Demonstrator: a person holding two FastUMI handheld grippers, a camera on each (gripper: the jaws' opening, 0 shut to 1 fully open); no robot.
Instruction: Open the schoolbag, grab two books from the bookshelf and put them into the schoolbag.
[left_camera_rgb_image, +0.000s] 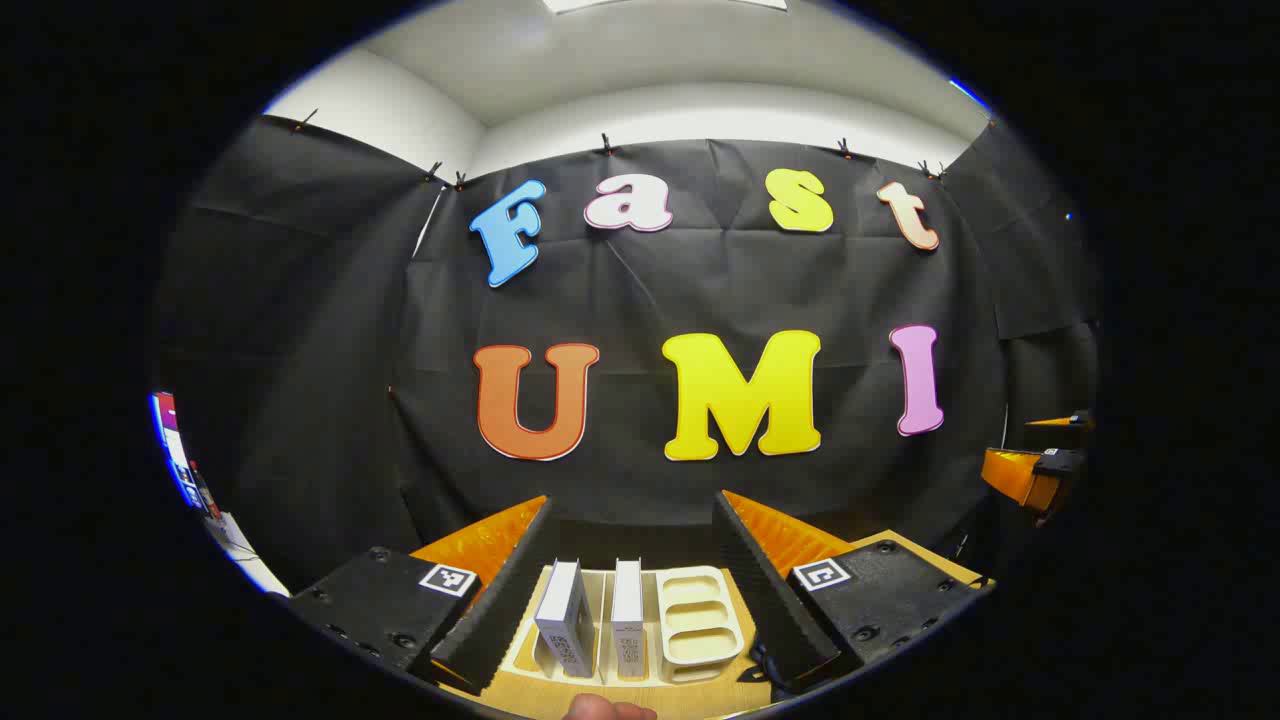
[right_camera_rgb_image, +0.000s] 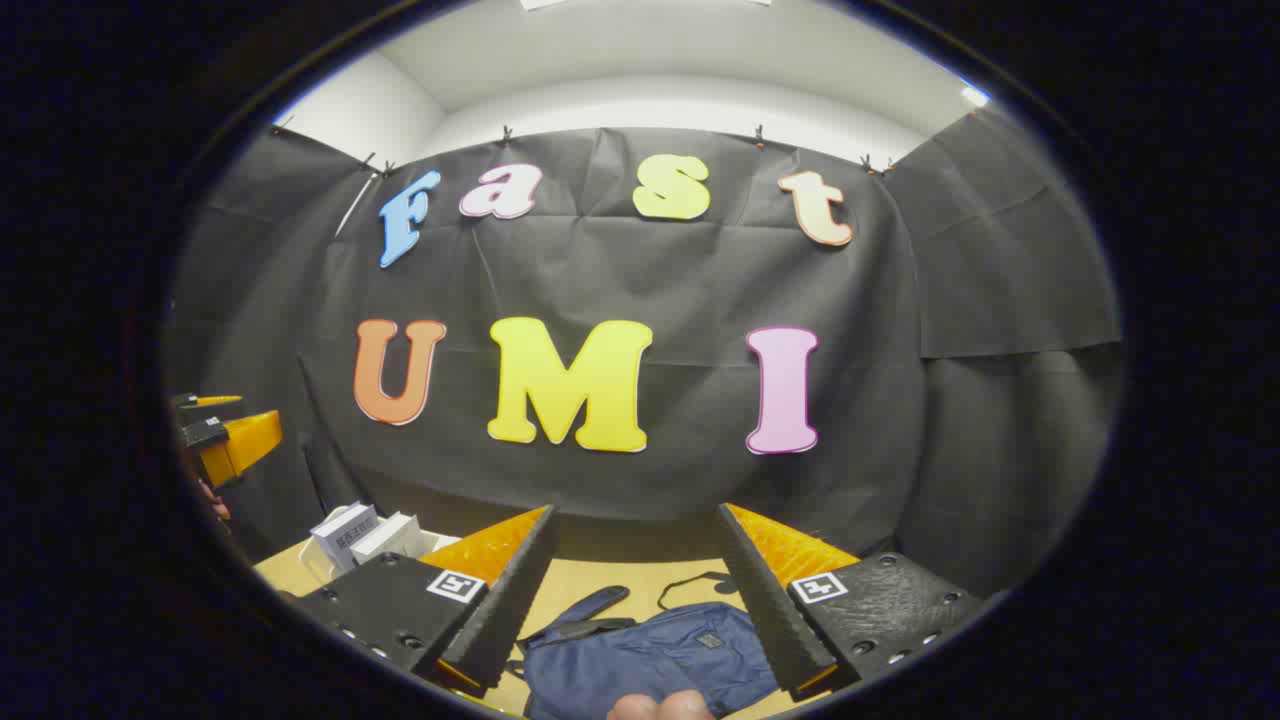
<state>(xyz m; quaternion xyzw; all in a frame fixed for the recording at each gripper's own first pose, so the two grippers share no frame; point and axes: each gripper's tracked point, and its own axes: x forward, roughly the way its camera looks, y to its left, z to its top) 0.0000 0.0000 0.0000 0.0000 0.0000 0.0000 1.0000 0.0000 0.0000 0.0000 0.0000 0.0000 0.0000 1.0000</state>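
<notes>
Left gripper (left_camera_rgb_image: 632, 530): was held wide open, empty, above bookshelf (left_camera_rgb_image: 700, 615).
Books (left_camera_rgb_image: 565, 620): two were stood upright; labels unreadable.
Right gripper (right_camera_rgb_image: 632, 545): was spread, empty, over schoolbag (right_camera_rgb_image: 650, 660) on table (right_camera_rgb_image: 640, 580).

Left gripper view: camera behind own fingers, raised above wooden table (left_camera_rgb_image: 520, 695), facing booth wall head-on; white bookshelf (left_camera_rgb_image: 700, 615) with two upright books (left_camera_rgb_image: 565, 615) near, bottom centre.

Right gripper view: same height and heading, set further right; blue schoolbag (right_camera_rgb_image: 650, 655) near, bottom centre.

Shared: back wall, table, bookshelf with books at lower left of right gripper view; each view catches other gripper at frame edge.
</notes>
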